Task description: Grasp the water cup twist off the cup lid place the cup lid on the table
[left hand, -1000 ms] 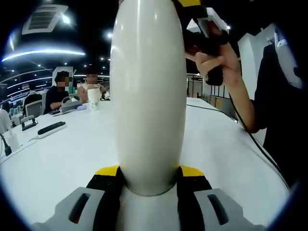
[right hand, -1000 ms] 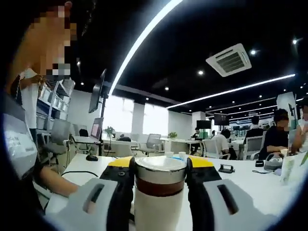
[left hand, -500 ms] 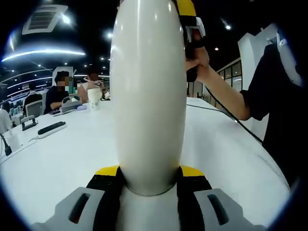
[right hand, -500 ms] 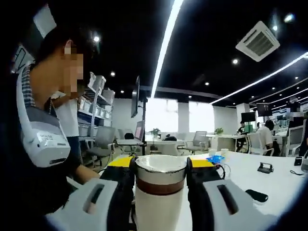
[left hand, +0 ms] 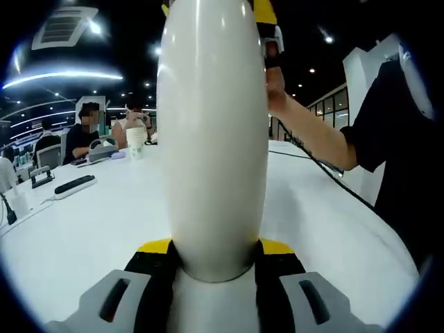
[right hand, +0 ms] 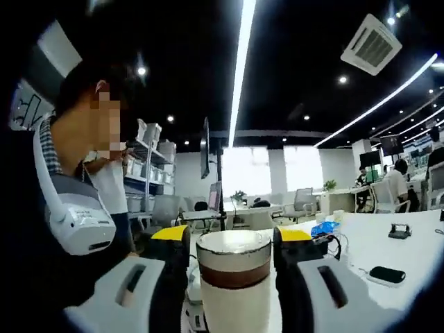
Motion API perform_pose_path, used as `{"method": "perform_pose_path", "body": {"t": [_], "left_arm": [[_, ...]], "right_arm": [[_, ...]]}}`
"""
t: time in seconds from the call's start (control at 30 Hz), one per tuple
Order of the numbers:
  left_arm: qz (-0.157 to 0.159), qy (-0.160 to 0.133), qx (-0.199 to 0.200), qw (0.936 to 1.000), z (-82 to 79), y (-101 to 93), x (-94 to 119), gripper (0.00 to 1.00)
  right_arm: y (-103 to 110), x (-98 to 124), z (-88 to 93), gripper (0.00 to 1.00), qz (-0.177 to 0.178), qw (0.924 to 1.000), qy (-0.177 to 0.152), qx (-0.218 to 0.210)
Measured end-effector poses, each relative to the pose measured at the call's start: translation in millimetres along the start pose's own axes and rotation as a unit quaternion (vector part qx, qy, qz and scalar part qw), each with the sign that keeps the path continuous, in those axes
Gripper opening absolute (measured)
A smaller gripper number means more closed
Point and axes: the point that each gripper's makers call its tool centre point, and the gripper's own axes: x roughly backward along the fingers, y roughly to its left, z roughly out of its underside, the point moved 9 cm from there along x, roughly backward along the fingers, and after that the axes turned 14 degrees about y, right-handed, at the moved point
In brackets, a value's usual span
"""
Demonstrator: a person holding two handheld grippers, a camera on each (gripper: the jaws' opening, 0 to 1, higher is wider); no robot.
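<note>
Gloss on the rigid white water cup [left hand: 211, 139] looked slippery, so the left gripper [left hand: 214, 253] pinched its body while the right gripper [right hand: 233, 243] straddled the cup lid [right hand: 234, 258], its 2 jaws slightly spread.

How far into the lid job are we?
Done: the left gripper is shut on the cup. In hand: the right gripper brackets the lid on top; small gaps show beside the lid, so I cannot tell its grip. Left: lift the lid off and set it on the table.
</note>
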Motion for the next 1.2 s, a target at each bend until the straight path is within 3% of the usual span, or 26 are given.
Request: {"method": "perform_pose_path", "body": {"t": [0.07, 0.13, 0.27, 0.37, 0.47, 0.6, 0.73, 0.9, 1.1, 1.17, 1.2], "left_arm": [[0.0, 0.0, 0.0, 1.0, 0.2, 0.1, 0, 0.46], [0.0, 0.0, 0.0, 1.0, 0.4, 0.3, 0, 0.46], [0.0, 0.0, 0.0, 1.0, 0.5, 0.4, 1, 0.46], [-0.001, 0.0, 0.0, 1.0, 0.3, -0.4, 1, 0.46], [-0.001, 0.0, 0.0, 1.0, 0.1, -1.0, 0, 0.46], [-0.001, 0.0, 0.0, 1.0, 0.0, -1.4, 1, 0.46], [-0.001, 0.0, 0.001, 1.0, -0.1, -1.9, 1, 0.46], [-0.002, 0.0, 0.001, 1.0, -0.4, -2.4, 1, 0.46], [-0.002, 0.0, 0.001, 1.0, -0.4, -2.5, 0, 0.46], [-0.002, 0.0, 0.001, 1.0, -0.4, -2.4, 0, 0.46], [-0.002, 0.001, 0.001, 1.0, -0.3, -2.2, 1, 0.46]], "right_arm": [[6, 3, -2.9, 0.63, 0.047, 0.9988, -0.015, 0.007], [11, 6, -2.3, 0.63, 0.112, 0.9932, -0.008, 0.031], [24, -1, 4.4, 0.62, 0.214, 0.9716, 0.007, 0.101], [32, -10, 10.3, 0.6, 0.234, 0.9669, 0.017, 0.1], [32, -12, 10.3, 0.6, 0.231, 0.9692, 0.009, 0.086], [27, -11, 9.7, 0.5, 0.242, 0.9672, 0.011, 0.078], [24, -9, 12.2, 0.47, 0.224, 0.9731, 0.012, 0.053], [20, -7, 10.5, 0.47, 0.195, 0.9783, 0.026, 0.066], [5, -6, 7.3, 0.46, 0.082, 0.9932, 0.045, 0.069], [-2, -5, 4.8, 0.46, 0.026, 0.994, 0.058, 0.089], [-3, -5, 4.3, 0.46, 0.018, 0.9937, 0.059, 0.094]]}}
